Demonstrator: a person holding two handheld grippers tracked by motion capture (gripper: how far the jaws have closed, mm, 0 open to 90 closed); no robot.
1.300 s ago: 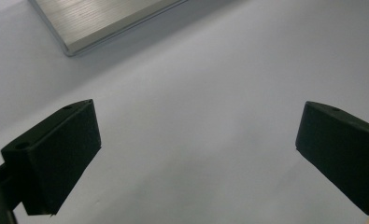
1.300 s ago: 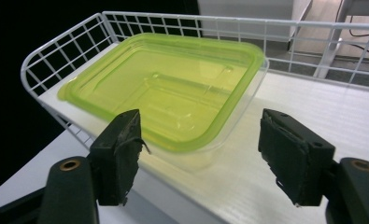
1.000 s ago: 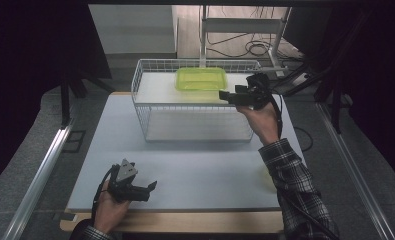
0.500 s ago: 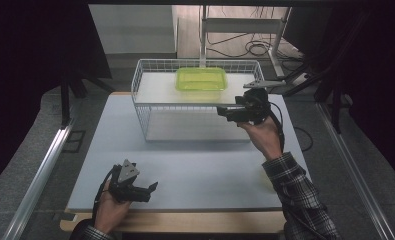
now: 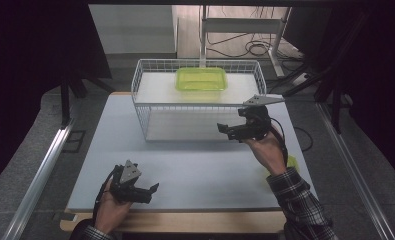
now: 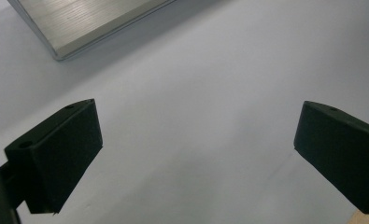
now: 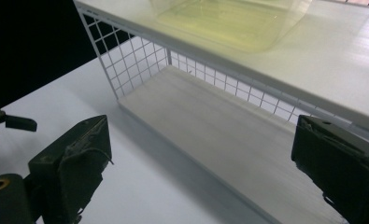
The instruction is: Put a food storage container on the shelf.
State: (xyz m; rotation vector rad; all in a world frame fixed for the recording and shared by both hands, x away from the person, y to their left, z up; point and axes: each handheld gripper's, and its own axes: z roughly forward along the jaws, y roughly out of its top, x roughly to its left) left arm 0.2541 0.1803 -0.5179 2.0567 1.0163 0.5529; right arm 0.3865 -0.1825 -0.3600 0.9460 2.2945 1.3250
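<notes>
Down at the near left edge of the white table, the left gripper sits in the person's left hand exactly where it was a second ago, no change at all. Its own view shows the two black jaws spread wide over bare tabletop with nothing between them, plus an aluminium rail off at the far corner of that view.

Further up on the right is where the difference is. The right gripper was up beside the top right of the wire rack a second ago, close to the container. Now it's come down and back toward the near side, hanging just in front of the rack's right end, about level with the lower shelf. Its jaws have just been opening, they stand wide apart and there's nothing in them. The plaid sleeve has pulled back with it. In the right gripper view, the left gripper is a small dark shape at the left.

At the far side, the yellow-green plastic container rests on the rack's upper shelf, right of the middle, same spot as before, well clear of both grippers.
</notes>
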